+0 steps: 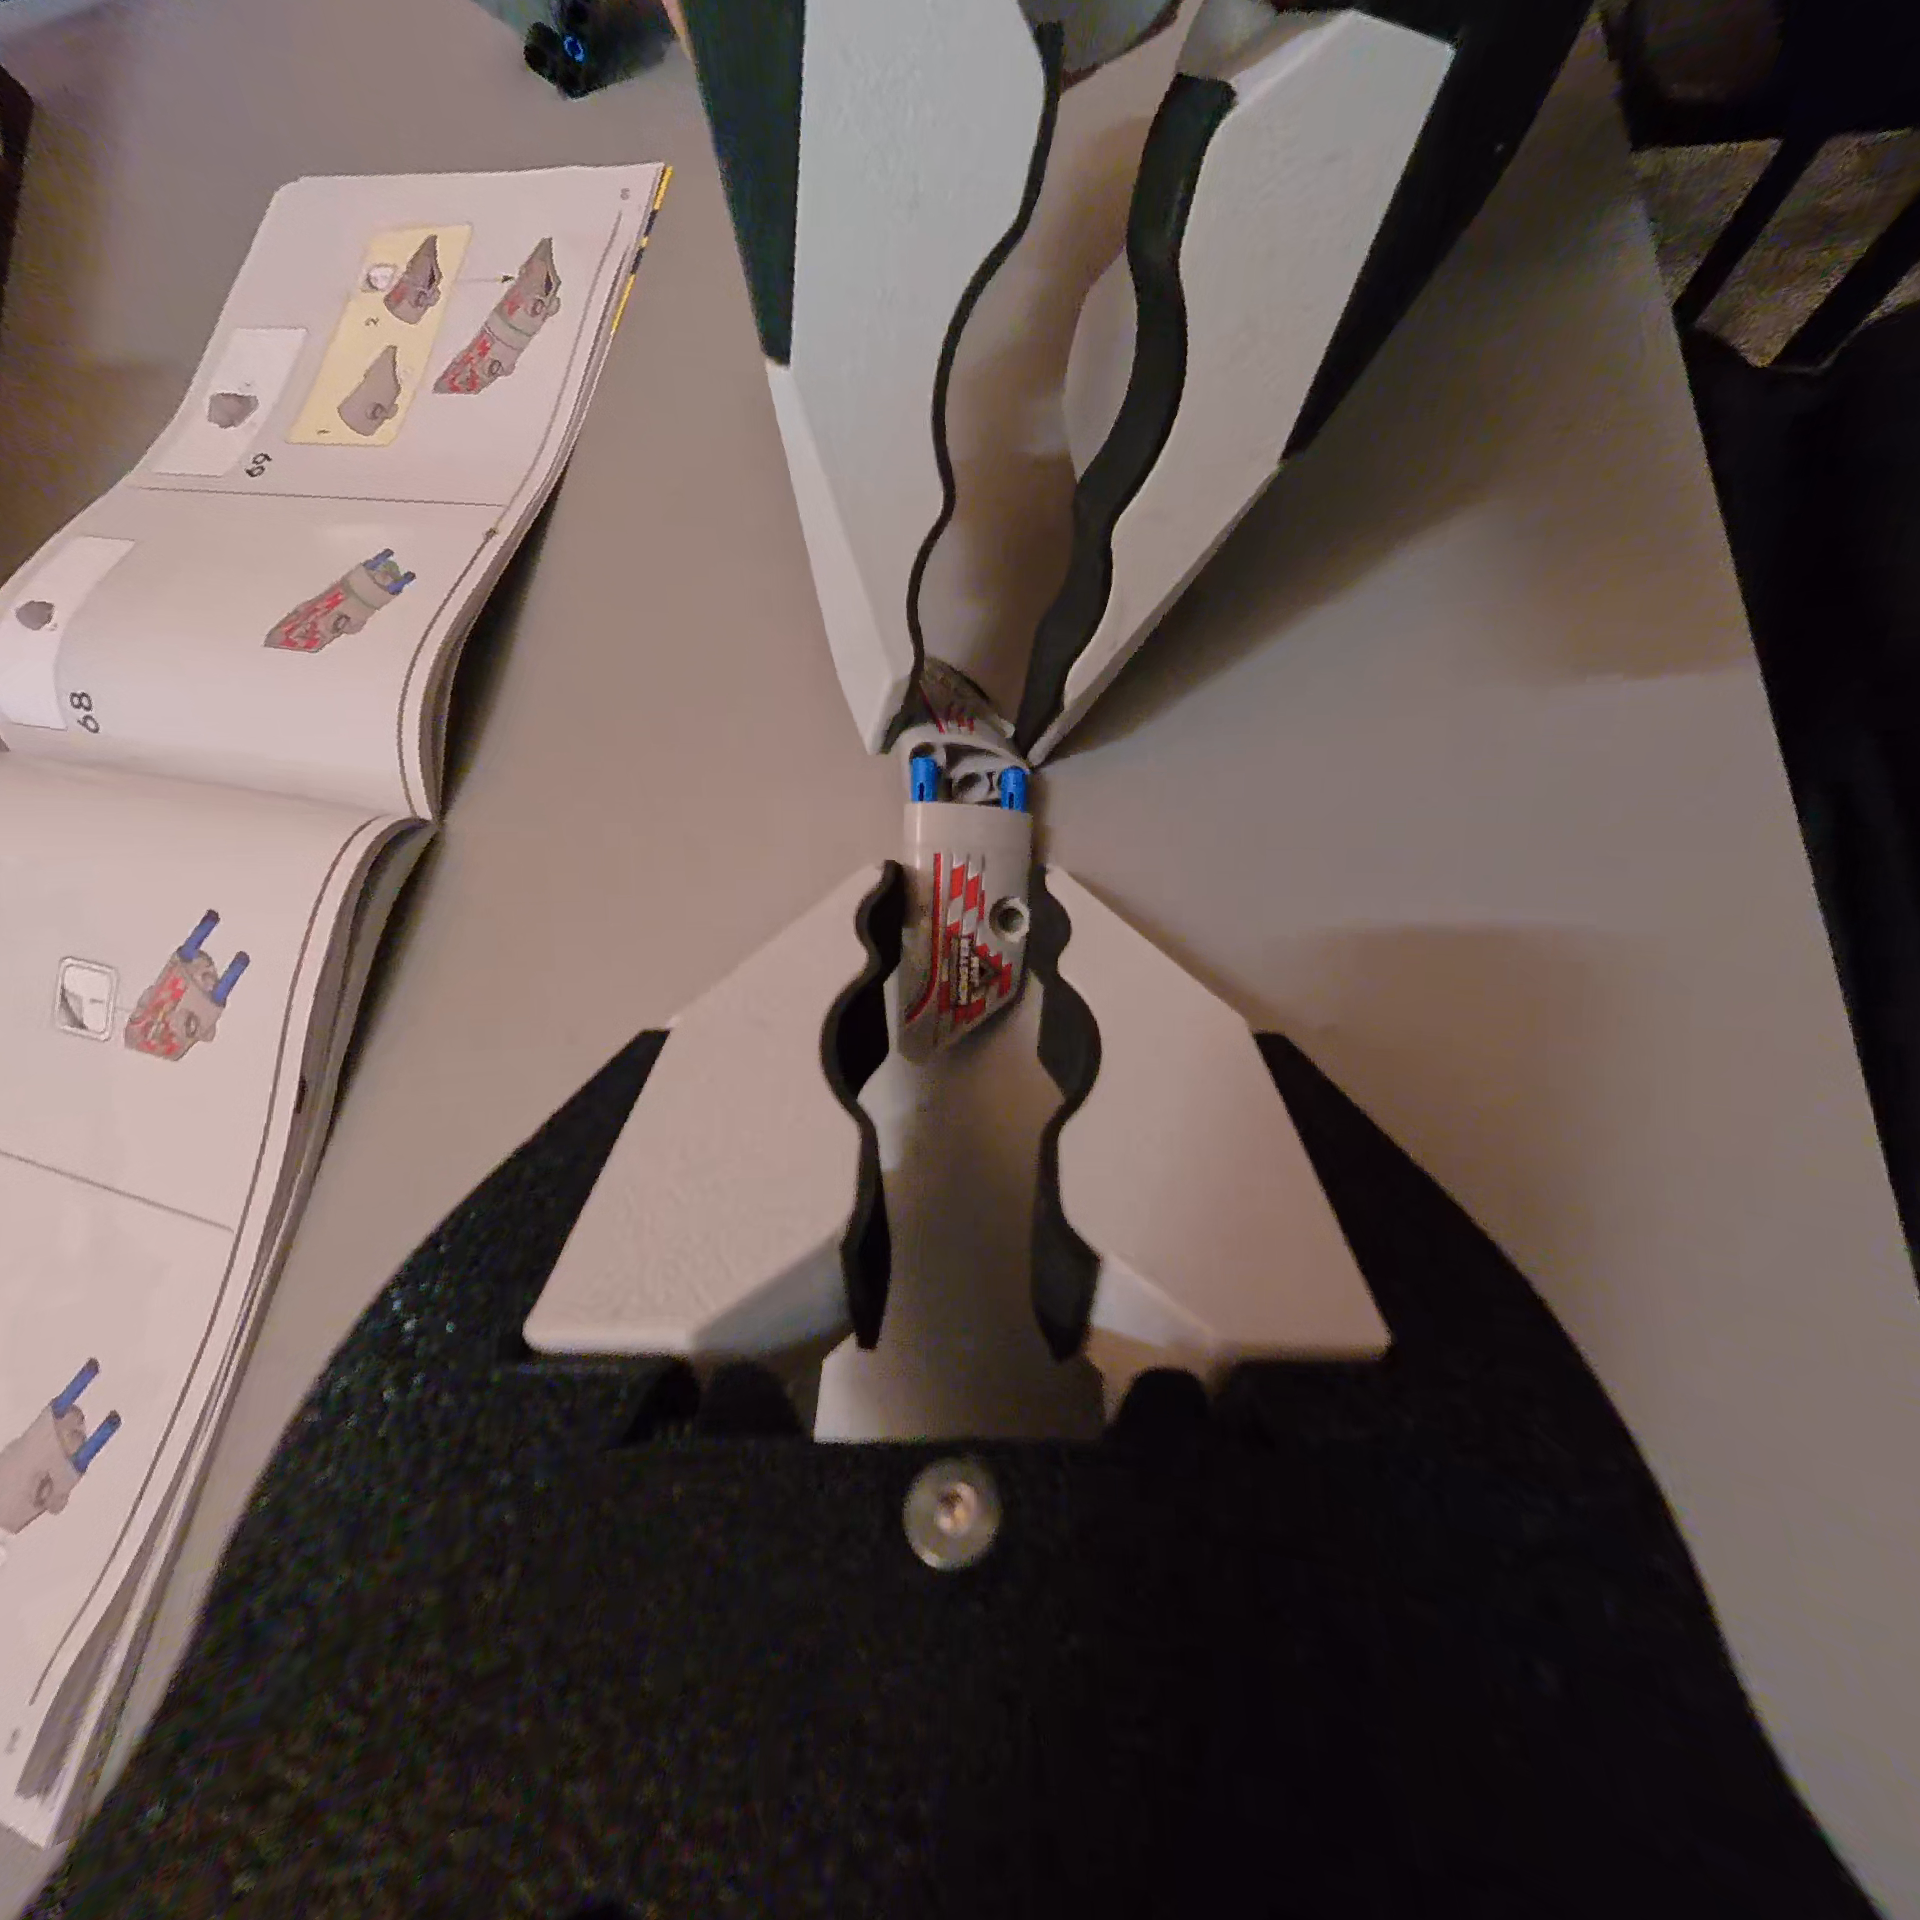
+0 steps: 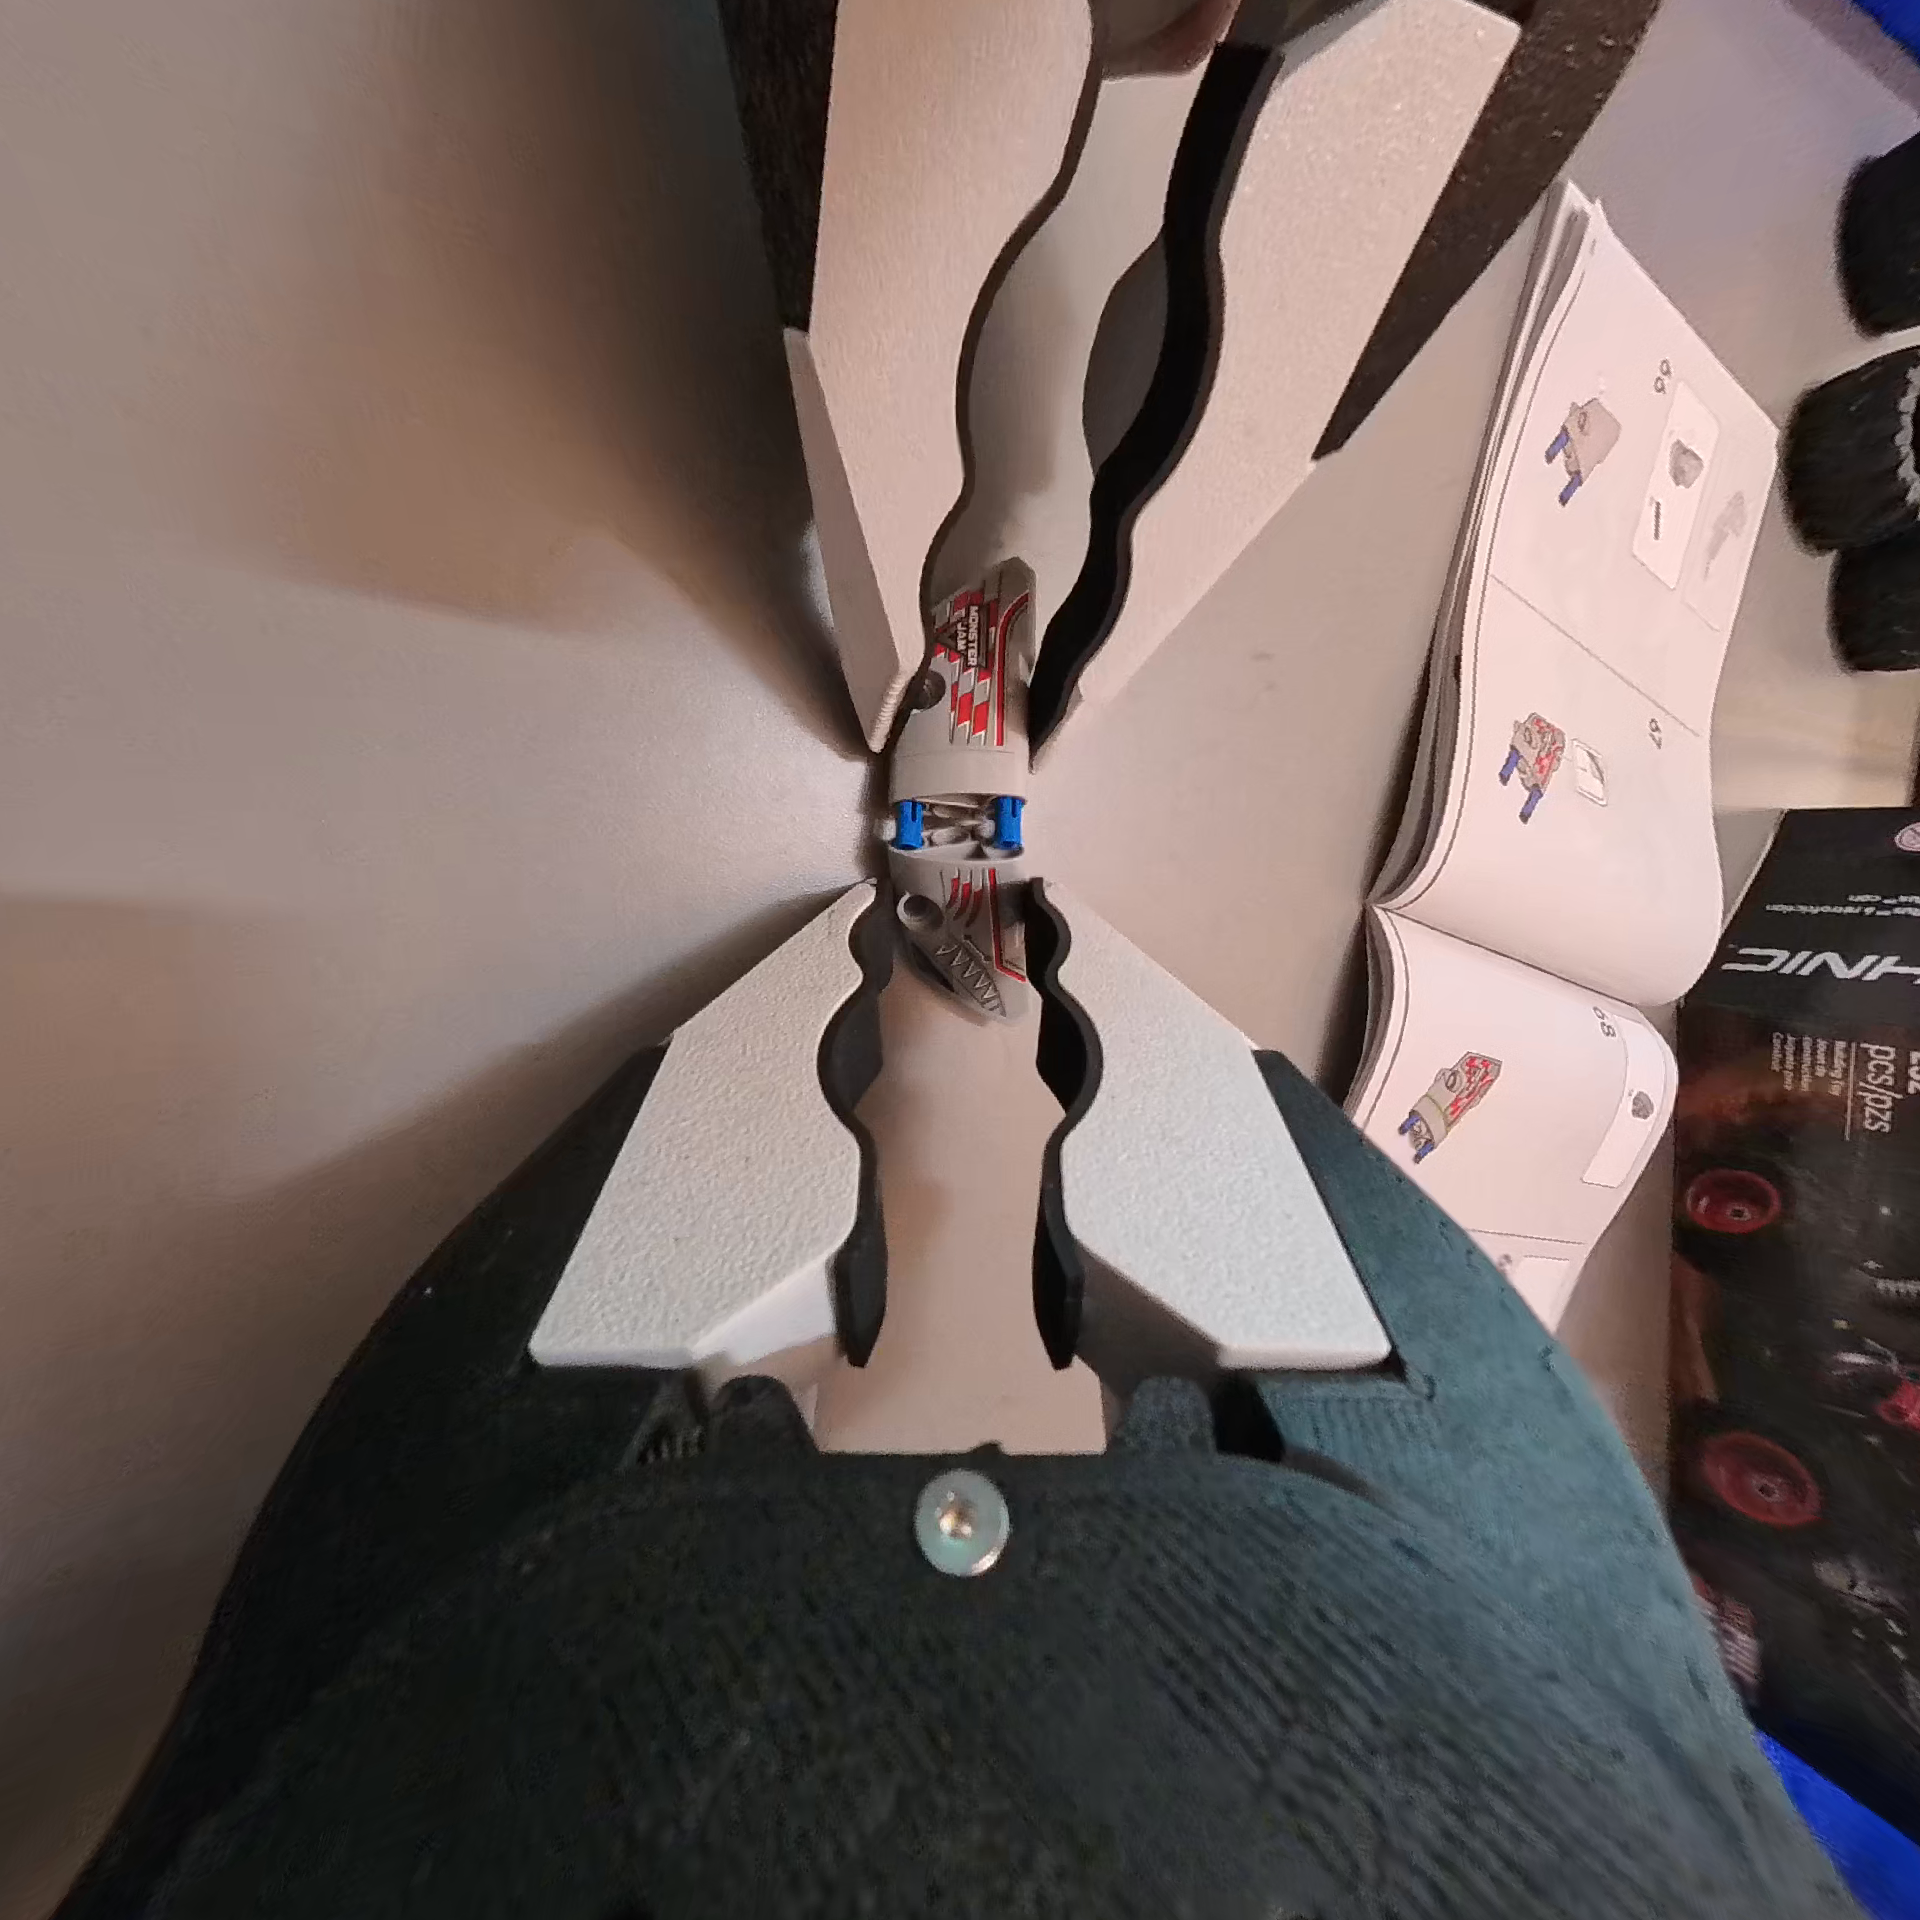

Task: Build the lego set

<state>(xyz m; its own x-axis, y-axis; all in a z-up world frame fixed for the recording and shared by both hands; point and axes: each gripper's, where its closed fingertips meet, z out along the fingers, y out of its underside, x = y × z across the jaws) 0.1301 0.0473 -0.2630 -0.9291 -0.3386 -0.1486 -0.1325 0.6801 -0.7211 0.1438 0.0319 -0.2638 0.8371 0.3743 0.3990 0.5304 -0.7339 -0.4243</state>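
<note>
My left gripper [image 1: 966, 883] is shut on a grey panel piece with a red checkered sticker [image 1: 961, 935]. Two blue pins [image 1: 922, 777] stick out of its far end. My right gripper [image 1: 961, 727] reaches in from the top of the left wrist view, tip to tip with the left one. In the right wrist view my right gripper [image 2: 954, 894] is shut on a second grey panel piece with a teeth sticker [image 2: 966, 966]. The blue pins [image 2: 909, 821] bridge a narrow gap between it and the checkered piece [image 2: 971, 675], which the left gripper [image 2: 956, 738] holds opposite.
An open instruction booklet [image 1: 260, 623] lies on the grey table [image 1: 1455, 831] to the left; it also shows in the right wrist view [image 2: 1558, 727]. A dark set box [image 2: 1808, 1143] and black tyres [image 2: 1870, 468] sit beyond it. A small black part [image 1: 566, 52] lies far back.
</note>
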